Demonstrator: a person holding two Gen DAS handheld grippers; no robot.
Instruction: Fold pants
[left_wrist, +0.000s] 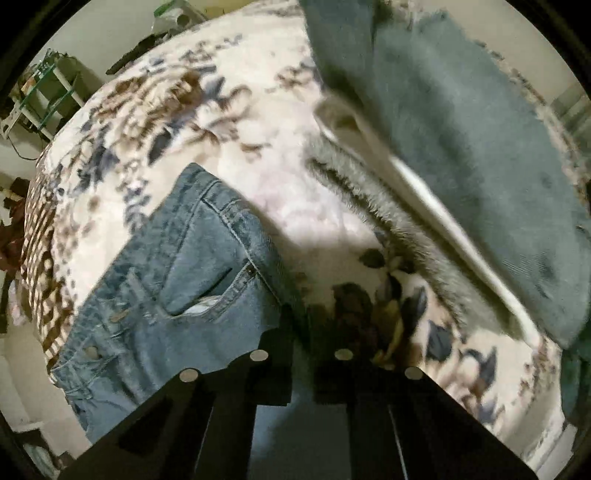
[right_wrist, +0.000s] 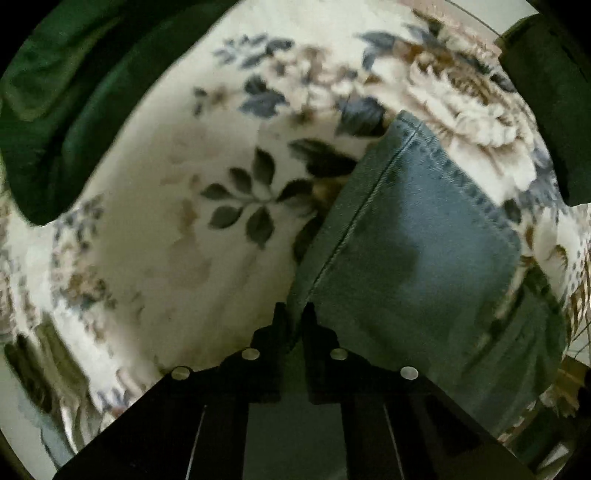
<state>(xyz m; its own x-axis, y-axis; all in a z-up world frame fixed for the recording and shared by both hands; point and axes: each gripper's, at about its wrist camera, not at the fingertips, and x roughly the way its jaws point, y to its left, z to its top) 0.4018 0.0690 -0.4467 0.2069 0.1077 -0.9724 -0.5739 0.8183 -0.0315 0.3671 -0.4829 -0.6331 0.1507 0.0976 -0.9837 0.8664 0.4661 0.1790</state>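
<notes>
Denim pants (left_wrist: 177, 266) on floral blanket (left_wrist: 258, 110) show no readable label.

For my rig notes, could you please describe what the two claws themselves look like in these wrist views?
Both look alike. The left claw and right claw are matte black, each with two angular fingers that taper to stepped tips. Four round silver discs, like screw heads, sit across each black base. Thin pale lines run along the finger rails. No cables, markings, sleeves or hands are visible.
</notes>
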